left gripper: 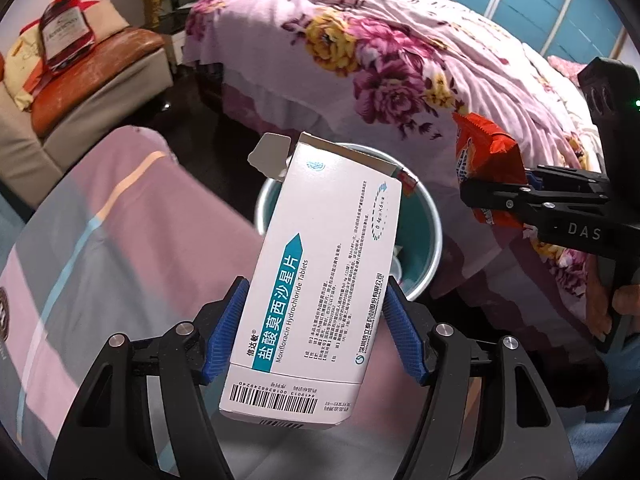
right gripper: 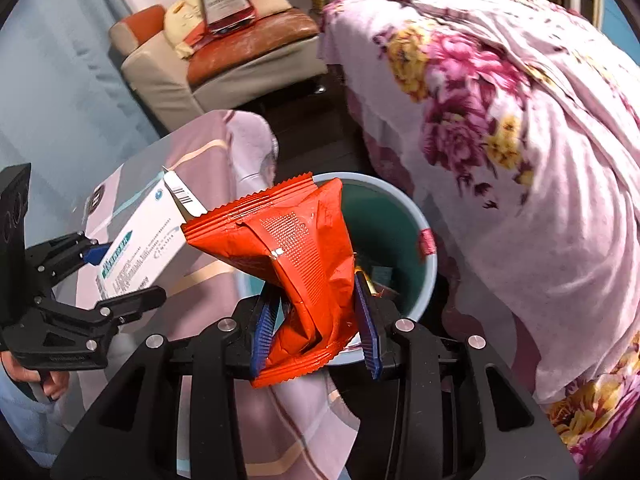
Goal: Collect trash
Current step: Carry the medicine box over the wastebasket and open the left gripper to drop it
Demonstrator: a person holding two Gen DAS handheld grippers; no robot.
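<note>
My left gripper is shut on a white medicine box with teal print, its top flap open, held above the near rim of a teal trash bin. My right gripper is shut on a crumpled red snack wrapper, held over the near left rim of the bin. The bin stands on the dark floor between two beds and holds some trash. In the right wrist view the left gripper holds the box at the left. In the left wrist view the right gripper holds the wrapper at the right.
A bed with a pink floral cover lies to the right of the bin. A striped pink and grey bedspread lies to the left. A beige stool with orange cushions and a red bag stands at the back.
</note>
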